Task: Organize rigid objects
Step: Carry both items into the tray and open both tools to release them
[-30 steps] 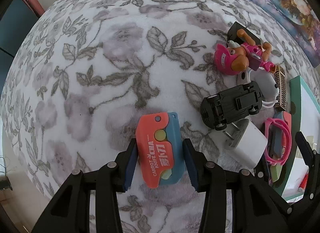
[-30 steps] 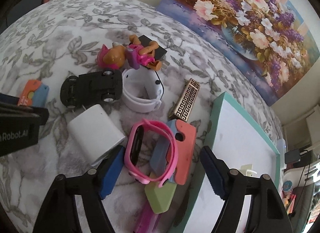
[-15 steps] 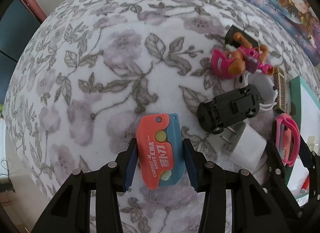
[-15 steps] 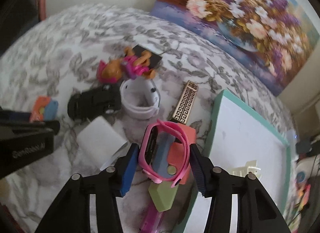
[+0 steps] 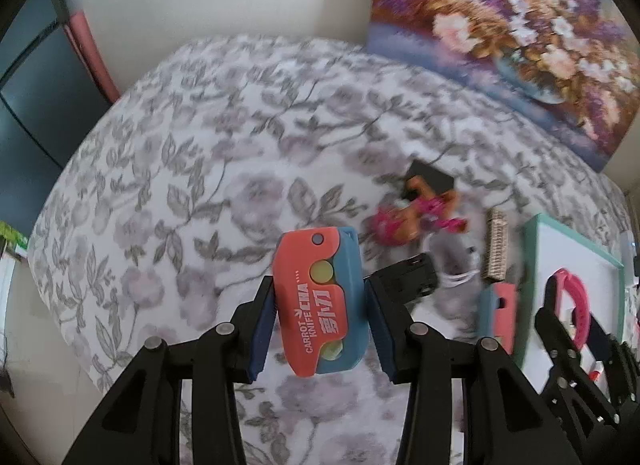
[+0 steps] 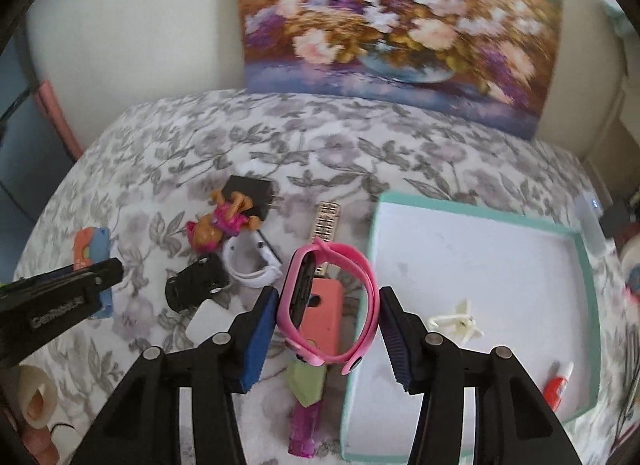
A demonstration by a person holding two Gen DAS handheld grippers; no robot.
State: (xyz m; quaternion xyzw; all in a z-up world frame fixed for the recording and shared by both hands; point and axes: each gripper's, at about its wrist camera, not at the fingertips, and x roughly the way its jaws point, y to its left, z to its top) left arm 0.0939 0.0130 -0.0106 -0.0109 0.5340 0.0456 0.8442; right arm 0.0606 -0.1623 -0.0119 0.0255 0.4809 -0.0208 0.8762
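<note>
Two grippers, each holding something above the floral cloth (image 5: 200, 201): my left gripper (image 5: 320, 319) pinches a toy knife (image 5: 320, 305), my right gripper (image 6: 328, 323) pinches a pink watch (image 6: 332, 305) beside the tray (image 6: 584, 265).

Looks like a home bedroom: floral bedspread (image 6: 320, 137), flower painting (image 6: 396, 21) propped against the wall, scattered toys.

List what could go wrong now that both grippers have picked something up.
The pink watch is pinched only across its springy band by the right gripper; it could squirm loose before reaching the teal tray. The carrot knife toy sits tilted in the left gripper and might swivel or slip.
</note>
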